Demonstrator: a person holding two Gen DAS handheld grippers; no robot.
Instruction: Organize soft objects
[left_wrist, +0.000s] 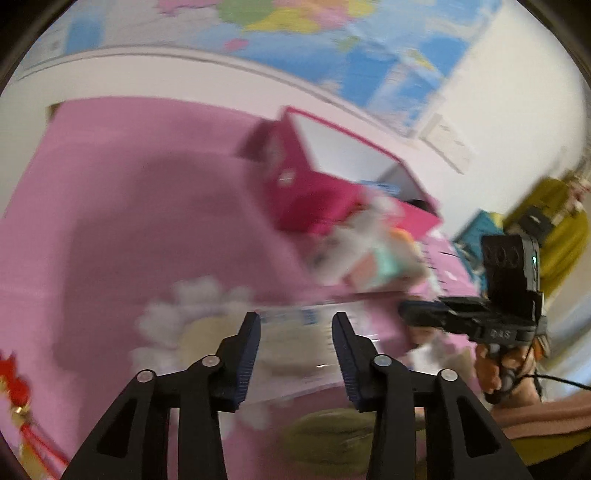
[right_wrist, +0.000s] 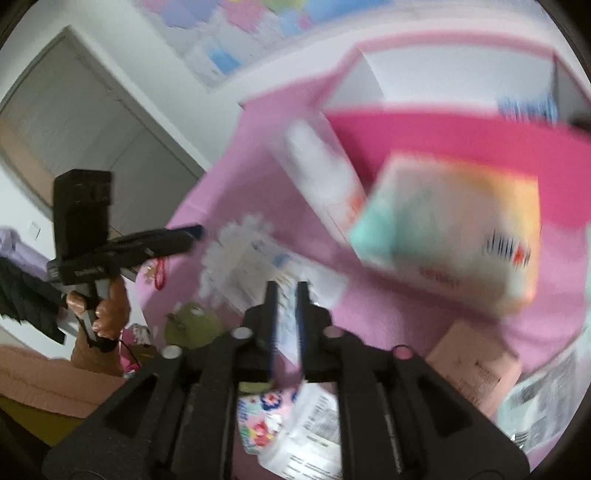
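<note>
A blurred pastel teal-and-orange soft pack hangs in front of the open pink box, up and to the right of my right gripper and clear of its fingers. That gripper's jaws stand a narrow gap apart with nothing pressed between them. In the left wrist view the same pack shows beside the pink box, just above the right gripper. My left gripper is open and empty above a clear plastic pack on the pink bed cover.
A white flower-shaped cushion and a green plush toy lie on the bed near the grippers. A small cardboard box and printed packs lie at the right. A red ornament hangs at the left. A door stands behind.
</note>
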